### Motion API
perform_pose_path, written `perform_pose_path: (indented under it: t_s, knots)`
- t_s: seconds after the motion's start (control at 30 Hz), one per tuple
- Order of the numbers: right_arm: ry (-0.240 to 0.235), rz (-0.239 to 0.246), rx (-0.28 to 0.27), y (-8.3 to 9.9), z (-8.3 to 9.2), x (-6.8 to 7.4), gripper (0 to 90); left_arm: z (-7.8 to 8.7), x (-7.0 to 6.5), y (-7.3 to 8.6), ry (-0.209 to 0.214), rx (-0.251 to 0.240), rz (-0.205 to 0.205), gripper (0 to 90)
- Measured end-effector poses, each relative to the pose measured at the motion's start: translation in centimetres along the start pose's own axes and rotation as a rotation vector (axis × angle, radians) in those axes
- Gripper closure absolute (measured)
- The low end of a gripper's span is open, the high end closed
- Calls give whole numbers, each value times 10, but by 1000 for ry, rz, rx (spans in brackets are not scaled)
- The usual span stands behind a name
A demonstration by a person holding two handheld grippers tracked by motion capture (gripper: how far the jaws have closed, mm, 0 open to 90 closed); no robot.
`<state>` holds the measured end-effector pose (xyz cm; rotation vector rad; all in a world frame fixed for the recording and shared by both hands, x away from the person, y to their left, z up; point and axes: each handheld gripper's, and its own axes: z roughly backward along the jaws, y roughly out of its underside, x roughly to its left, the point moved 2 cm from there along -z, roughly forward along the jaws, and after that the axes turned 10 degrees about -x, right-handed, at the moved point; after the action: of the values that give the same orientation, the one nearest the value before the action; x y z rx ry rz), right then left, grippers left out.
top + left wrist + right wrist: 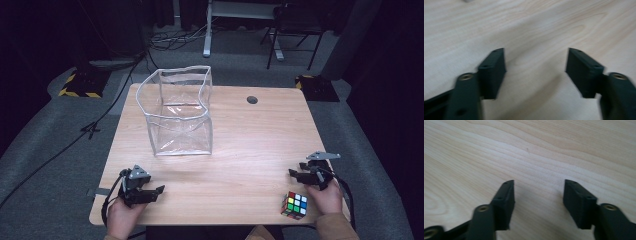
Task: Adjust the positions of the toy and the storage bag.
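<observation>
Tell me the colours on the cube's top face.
The cube shows green, yellow, red, white and blue squares in a black grid, best seen in the high view.

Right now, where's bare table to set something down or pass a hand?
Widest bare patch: the table right of the clear bag, back to the grommet hole. Also free: front middle between left gripper and right gripper. Tightest by the cube, front right.

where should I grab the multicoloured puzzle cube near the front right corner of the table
Grip the multicoloured puzzle cube across two opposite flat side faces, coming down from above with the right gripper, which is nearest. It sits flat on the wooden table with nothing crowding it.
</observation>
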<state>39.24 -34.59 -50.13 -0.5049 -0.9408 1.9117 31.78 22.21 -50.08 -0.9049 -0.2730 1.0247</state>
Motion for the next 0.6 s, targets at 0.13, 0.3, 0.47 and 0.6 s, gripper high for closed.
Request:
perform_pose_path:
  t_s: [0.13,0.3,0.47,0.6]
  knots:
    - [-53,-51,-97,-9,21,5,495,18,3,-10,9,-122,24,369]
    - [-13,23,-125,-27,43,27,440,35,-2,-24,-12,-227,-5,375]
    - [-56,78,-217,-46,63,61,365,47,-16,-37,-37,-267,-89,388]
    - [-85,95,-225,-58,66,80,422,53,-17,-46,-50,-261,-95,387]
